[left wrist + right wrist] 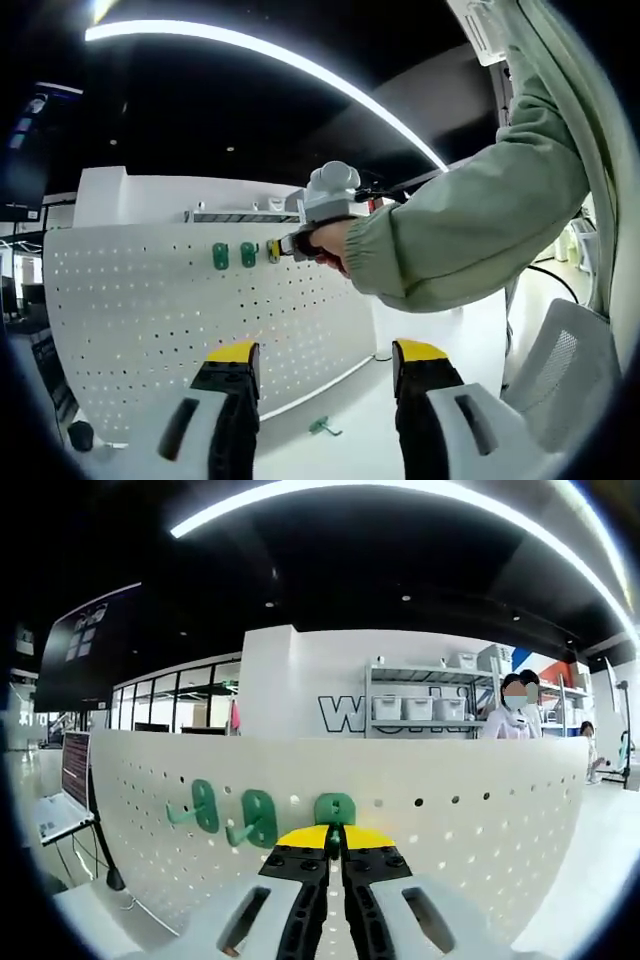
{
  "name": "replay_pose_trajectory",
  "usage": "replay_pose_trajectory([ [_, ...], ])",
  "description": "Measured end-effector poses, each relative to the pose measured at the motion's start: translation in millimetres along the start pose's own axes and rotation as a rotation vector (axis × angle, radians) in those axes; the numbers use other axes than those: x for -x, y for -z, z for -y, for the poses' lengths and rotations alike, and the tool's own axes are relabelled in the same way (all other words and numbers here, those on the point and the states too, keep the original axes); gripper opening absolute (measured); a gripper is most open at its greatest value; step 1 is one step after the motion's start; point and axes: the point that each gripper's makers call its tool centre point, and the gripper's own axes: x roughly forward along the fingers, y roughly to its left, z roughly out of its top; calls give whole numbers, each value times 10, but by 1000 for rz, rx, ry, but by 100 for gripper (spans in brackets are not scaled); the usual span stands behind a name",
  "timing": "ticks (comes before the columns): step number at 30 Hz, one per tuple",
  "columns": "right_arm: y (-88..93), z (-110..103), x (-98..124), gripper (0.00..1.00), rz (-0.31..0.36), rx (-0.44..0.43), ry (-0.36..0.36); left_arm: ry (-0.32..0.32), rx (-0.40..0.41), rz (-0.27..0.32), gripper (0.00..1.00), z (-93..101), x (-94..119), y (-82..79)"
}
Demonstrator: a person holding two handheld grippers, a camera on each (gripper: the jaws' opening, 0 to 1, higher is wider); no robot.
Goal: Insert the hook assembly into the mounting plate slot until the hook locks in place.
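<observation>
Pegboard (480, 810) upright on white worktop (360, 440), two green hooks (205, 808) (258, 817) mounted side by side near top edge. Third hook (335, 810) against board just right of them, clenched in right gripper (335, 852), jaws nearly closed on its stem. Left gripper (325, 365) released, jaws well apart, hanging back from board. Spare hook (322, 427) lying on worktop near board's foot. Sleeve (480, 220) reaching to board in left gripper view.

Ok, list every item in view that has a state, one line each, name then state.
left gripper: open, holding nothing
right gripper: shut on the third hook
third hook: against the pegboard
pegboard: upright, two green hooks already hung
spare hook: lying on the table
</observation>
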Motion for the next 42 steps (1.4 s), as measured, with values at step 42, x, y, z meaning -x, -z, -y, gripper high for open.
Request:
replay_pose_trajectory([
  [42, -8, -84, 0, 15, 24, 108, -28, -3, -1, -6, 55, -14, 4, 8],
])
